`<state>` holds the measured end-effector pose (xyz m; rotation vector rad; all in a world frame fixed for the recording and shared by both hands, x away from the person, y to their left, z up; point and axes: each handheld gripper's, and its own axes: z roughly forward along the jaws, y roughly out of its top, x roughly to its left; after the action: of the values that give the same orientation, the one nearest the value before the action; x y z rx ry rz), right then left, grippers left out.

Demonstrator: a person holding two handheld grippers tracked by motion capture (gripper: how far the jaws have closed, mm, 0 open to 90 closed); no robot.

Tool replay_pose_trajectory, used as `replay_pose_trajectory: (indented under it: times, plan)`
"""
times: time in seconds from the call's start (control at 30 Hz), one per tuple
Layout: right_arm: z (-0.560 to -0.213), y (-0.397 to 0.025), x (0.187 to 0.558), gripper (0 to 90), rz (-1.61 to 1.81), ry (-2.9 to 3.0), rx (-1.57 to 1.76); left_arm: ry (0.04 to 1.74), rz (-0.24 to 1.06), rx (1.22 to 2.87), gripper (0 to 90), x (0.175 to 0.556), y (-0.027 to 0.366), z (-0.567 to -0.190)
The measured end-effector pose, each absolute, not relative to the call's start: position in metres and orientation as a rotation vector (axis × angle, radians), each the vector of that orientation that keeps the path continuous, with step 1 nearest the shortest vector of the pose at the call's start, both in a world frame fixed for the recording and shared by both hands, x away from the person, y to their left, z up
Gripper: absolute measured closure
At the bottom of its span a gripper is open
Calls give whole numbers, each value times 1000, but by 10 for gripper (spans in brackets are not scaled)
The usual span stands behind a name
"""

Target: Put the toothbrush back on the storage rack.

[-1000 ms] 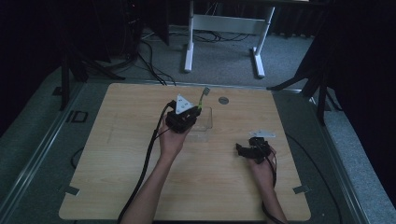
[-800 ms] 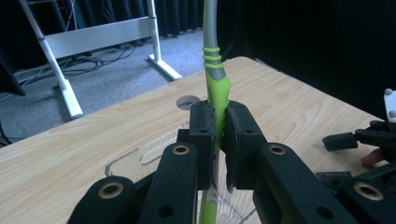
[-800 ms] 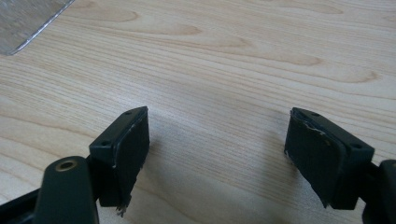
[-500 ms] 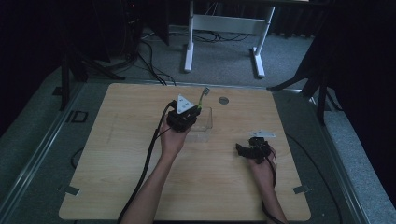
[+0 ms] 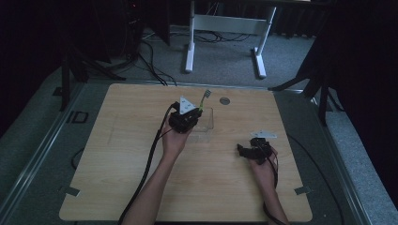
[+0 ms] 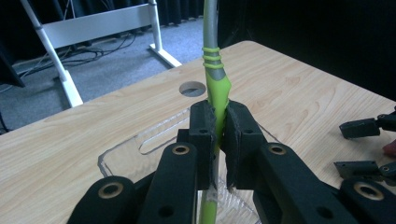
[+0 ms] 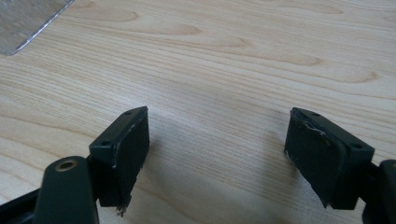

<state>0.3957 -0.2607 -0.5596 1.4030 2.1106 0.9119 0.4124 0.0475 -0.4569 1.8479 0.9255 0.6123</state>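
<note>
**Left gripper held a green-handled tool upright over the tray**

At the centre of the high view, the left gripper was clamped on a slim tool with a green sleeve and a grey shaft. In the left gripper view the jaws stood pressed tight against the green part, low in the middle of the frame. The tool's long axis ran nearly upright, grey end rising out of the top of the frame and green end dropping below the jaws; in the high view its top leaned slightly toward the upper right. It hung just above a clear tray lying on the surface.

The right gripper, at the lower right of the high view, sat low over bare wood with jaws wide apart and nothing between them.

The step in hand looked like carrying the tool, either lifting it from the tray or setting it in; which, I could not tell. A next move would likely call for keeping the grip firm and the shaft steady, with the lower end clear of the tray's rim.
</note>
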Motion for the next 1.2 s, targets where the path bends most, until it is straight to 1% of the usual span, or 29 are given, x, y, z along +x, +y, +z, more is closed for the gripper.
replay_pose_trajectory:
  times: [0.6,0.9,0.93,1.0,1.03,1.07,1.13,1.2]
  plan:
    - [-560,-261,396,219,911,2111,1403,953,596,1886,821,416,49,-469]
    - [-560,-261,396,219,912,2111,1403,947,599,1918,808,412,48,-475]
    - [-560,-261,396,220,912,2111,1402,950,596,1916,781,411,48,-475]
    - [-560,-261,396,219,912,2111,1402,953,589,1907,697,410,48,-475]
    - [-560,-261,396,220,912,2111,1402,951,584,1894,697,408,49,-475]
    - [-560,-261,396,219,912,2111,1402,942,573,1887,618,406,50,-474]
    - [-560,-261,396,220,912,2111,1402,937,574,1875,573,402,52,-472]
    - [-560,-261,396,220,912,2111,1402,945,592,1847,507,398,56,-470]
